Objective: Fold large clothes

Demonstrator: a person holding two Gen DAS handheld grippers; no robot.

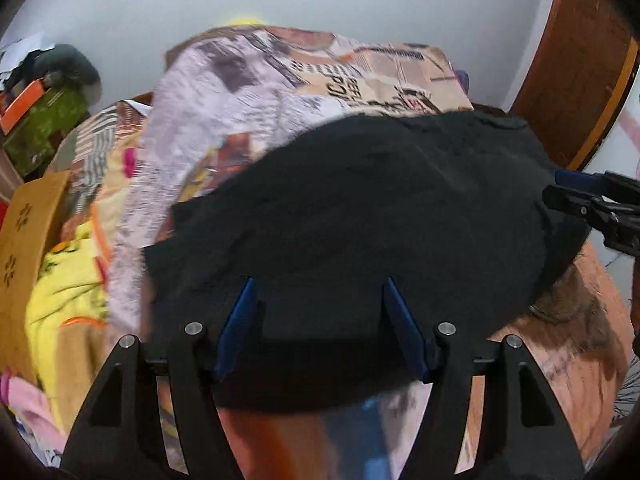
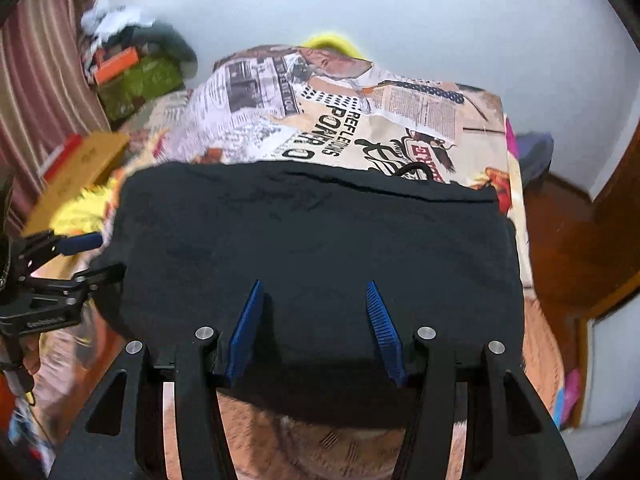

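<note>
**Hand-held grippers released over the folded black garment**

Left hand-held gripper [image 1: 320, 304] hangs released, its blue pads clear of the black garment [image 1: 360, 208]. Right hand-held gripper [image 2: 316, 308] also looks spread with nothing pinched. The garment lies in a folded rectangle on the printed bedspread [image 2: 360, 120], its far edge straight. Risk, as I judge it: the loose bedspread lies just beneath, so a low grab could pinch both layers and drag the fold askew. Blur in the left view hides the garment's left edge.

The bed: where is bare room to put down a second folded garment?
Free: the printed bedsheet behind the black garment, toward the wall. Crowded: the garment's left side, with yellow cloth and a cardboard box.
</note>
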